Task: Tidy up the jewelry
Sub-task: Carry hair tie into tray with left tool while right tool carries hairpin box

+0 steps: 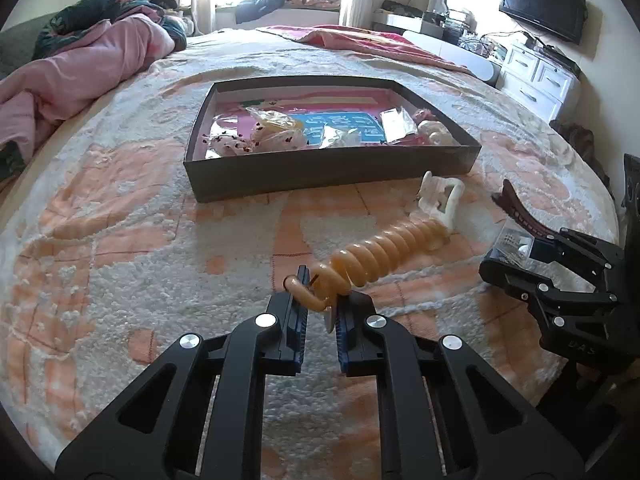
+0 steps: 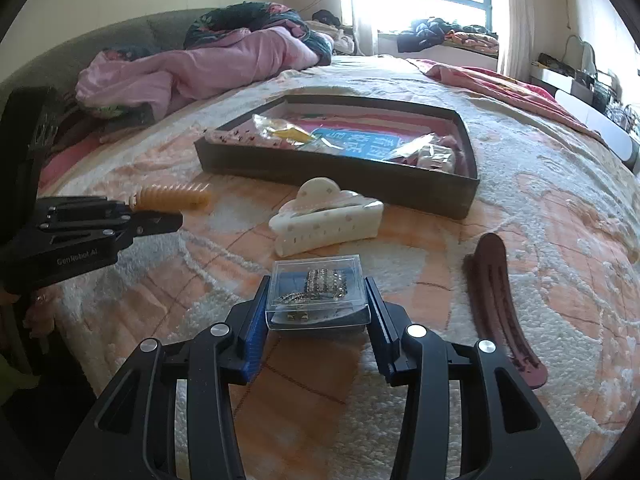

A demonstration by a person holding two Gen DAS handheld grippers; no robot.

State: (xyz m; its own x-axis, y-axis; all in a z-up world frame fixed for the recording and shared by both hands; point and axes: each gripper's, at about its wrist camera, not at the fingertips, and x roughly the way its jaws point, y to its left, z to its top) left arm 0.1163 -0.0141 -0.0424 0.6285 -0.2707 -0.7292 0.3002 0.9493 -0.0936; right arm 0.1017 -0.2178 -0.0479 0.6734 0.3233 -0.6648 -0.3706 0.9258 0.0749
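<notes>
One dark tray (image 1: 332, 172) on bedspread (image 1: 120, 240), blue card inside with unreadable print. Left gripper (image 1: 318, 312), side marked "GenRobot.AI", clenched on one orange spiral hair tie (image 1: 380, 256). Right gripper (image 2: 318, 312) grasping one clear jewelry box (image 2: 316, 292). One white claw clip (image 2: 324, 220), one maroon clip (image 2: 500, 308) on bedspread near tray.
</notes>
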